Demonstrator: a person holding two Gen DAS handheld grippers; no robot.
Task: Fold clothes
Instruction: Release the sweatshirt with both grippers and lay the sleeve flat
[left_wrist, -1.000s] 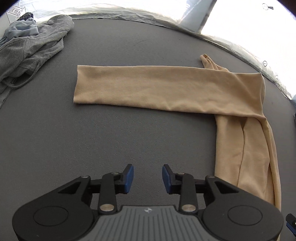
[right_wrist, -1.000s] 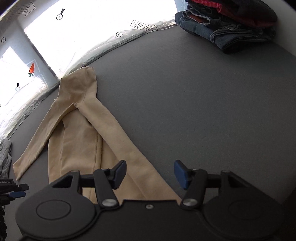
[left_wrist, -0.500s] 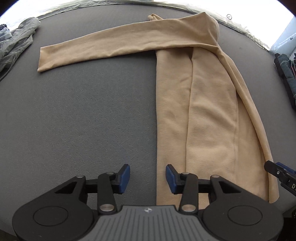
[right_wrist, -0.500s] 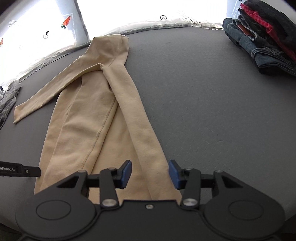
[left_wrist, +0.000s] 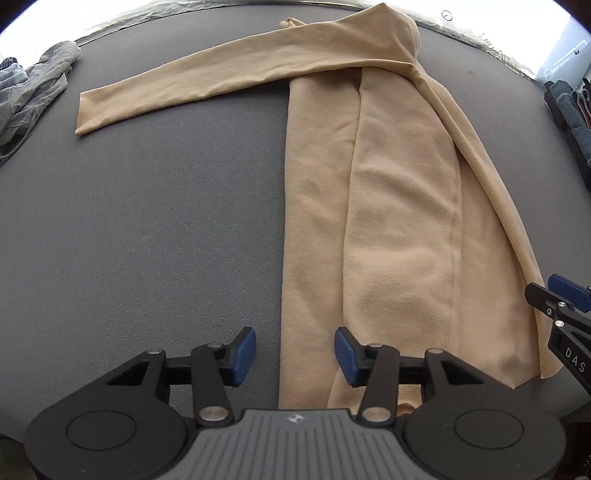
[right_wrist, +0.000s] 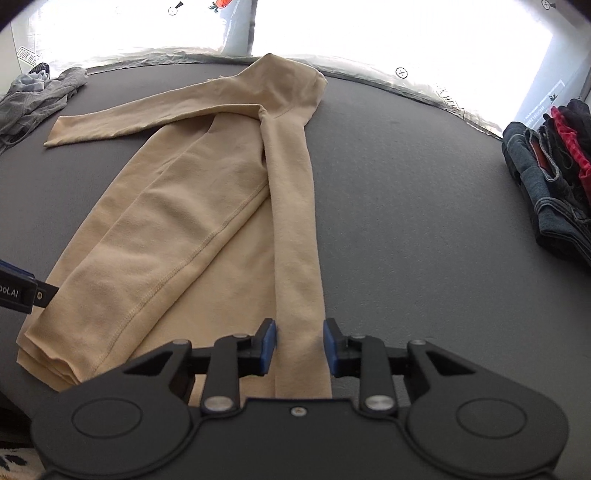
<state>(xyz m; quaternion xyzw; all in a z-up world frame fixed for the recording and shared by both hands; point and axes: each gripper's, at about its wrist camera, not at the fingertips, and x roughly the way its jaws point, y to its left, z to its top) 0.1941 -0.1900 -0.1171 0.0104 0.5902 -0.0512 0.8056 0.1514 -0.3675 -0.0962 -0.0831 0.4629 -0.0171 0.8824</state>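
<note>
Centrally, the tan long-sleeved top (left_wrist: 399, 229) is lying half-folded on the grey table (left_wrist: 147, 221). The left gripper (left_wrist: 294, 350) is opening over the top's hem edge, gripping nothing; the right gripper (right_wrist: 300, 347) is closing around one sleeve (right_wrist: 295, 221), pads not yet pressing.

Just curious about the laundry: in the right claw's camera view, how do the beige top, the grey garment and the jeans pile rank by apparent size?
1. beige top
2. and 3. jeans pile and grey garment: similar, both cropped at the edges, so unranked.
</note>
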